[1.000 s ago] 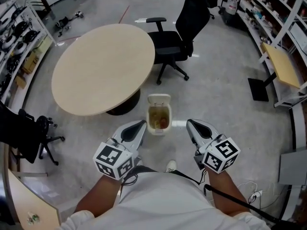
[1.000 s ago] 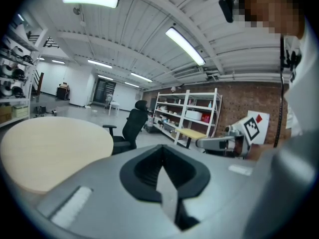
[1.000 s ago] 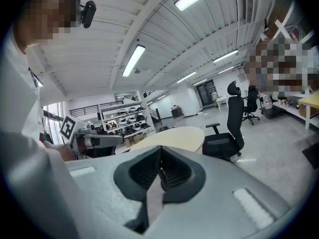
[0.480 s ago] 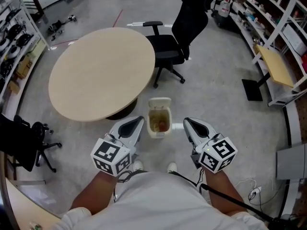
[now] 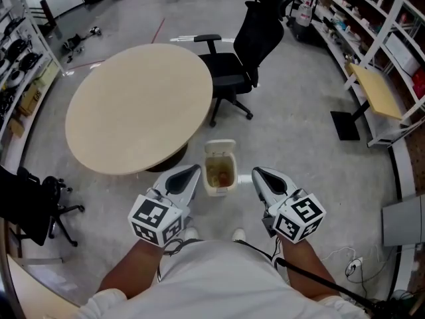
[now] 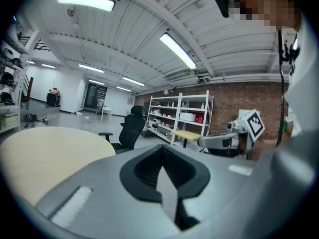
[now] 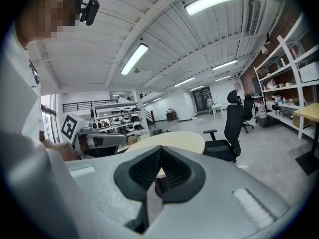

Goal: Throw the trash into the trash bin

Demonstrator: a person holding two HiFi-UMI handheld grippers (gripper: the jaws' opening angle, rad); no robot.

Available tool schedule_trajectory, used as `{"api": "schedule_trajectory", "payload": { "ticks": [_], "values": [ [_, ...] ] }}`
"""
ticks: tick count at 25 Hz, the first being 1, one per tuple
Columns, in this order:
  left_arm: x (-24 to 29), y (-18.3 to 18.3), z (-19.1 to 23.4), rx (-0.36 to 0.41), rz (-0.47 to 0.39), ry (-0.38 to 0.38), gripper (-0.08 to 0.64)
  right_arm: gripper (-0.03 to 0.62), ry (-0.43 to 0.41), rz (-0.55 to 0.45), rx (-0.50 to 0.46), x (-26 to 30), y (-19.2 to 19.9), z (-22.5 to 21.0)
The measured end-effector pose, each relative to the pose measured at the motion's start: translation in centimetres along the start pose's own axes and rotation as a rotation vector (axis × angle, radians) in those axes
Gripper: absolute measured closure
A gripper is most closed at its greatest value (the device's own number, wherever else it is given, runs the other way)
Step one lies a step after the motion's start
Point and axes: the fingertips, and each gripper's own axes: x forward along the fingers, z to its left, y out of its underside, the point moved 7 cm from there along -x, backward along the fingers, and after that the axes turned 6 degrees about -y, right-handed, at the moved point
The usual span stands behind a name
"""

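Left gripper (image 5: 192, 171) and right gripper (image 5: 256, 173) both hover with fingers (image 6: 144, 171) pressed together, nothing held; the small white plastic trash bin (image 5: 212, 189) stands open on the grey floor (image 5: 299, 145) between them, brownish trash (image 5: 222, 174) already inside; the round beige desk (image 5: 139, 105) looks bare; job seemingly done.

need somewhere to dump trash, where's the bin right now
In the head view the trash bin stands mid-frame on the floor, between the left gripper and right gripper, beside the round table.
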Motion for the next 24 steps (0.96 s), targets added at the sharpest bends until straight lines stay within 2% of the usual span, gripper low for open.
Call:
{"api": "schedule_trajectory", "payload": {
  "ticks": [24],
  "values": [
    [1.1, -0.3, -0.8, 0.002, 0.007, 0.049, 0.552, 0.592, 0.034, -0.002, 0.028, -1.0, 0.6, -0.3]
  ]
}}
